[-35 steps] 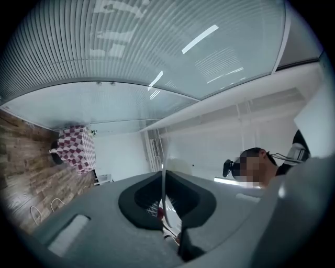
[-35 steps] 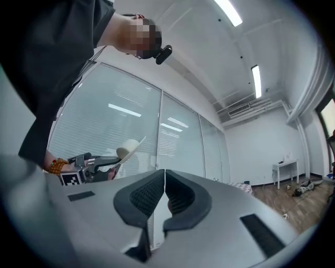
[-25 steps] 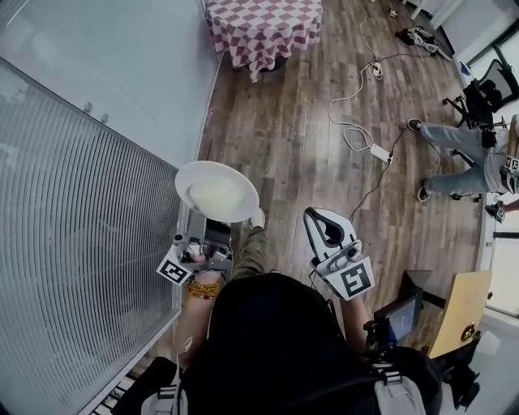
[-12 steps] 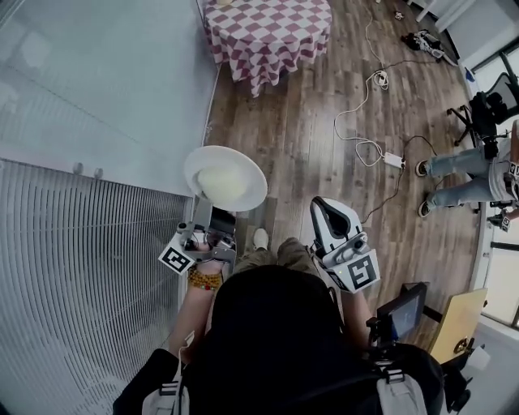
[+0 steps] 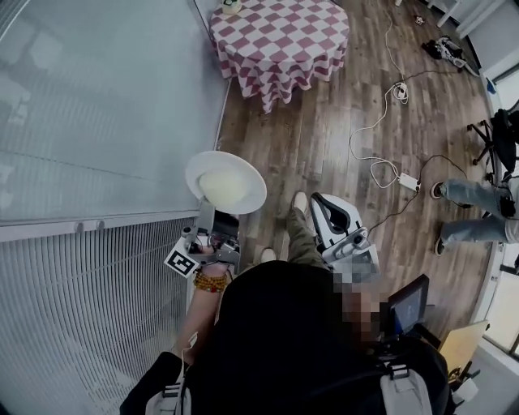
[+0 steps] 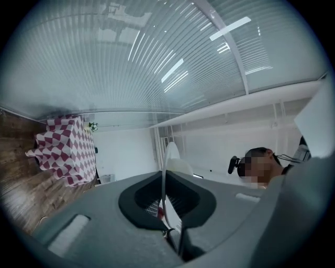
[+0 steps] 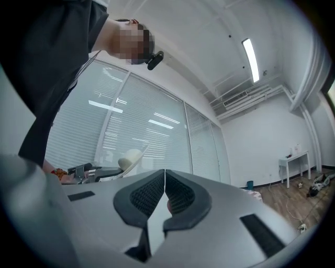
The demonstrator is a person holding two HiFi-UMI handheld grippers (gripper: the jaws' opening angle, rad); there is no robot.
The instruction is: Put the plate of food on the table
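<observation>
A white plate with a pale mound of food hangs level over the wooden floor in the head view. My left gripper is shut on its near rim. In the left gripper view the plate shows edge-on between the closed jaws. The round table with a red and white checked cloth stands ahead, apart from the plate, and shows at the left in the left gripper view as the table. My right gripper is held beside my body, shut with nothing in it.
A glass wall and blinds run along the left. White cables and a power strip lie on the floor to the right. Another person's legs are at the far right. A small plant stands on the table's far edge.
The table has come nearer and lower in the head view as I walk toward it. The plate stays in the left gripper; the right gripper stays shut and empty.
</observation>
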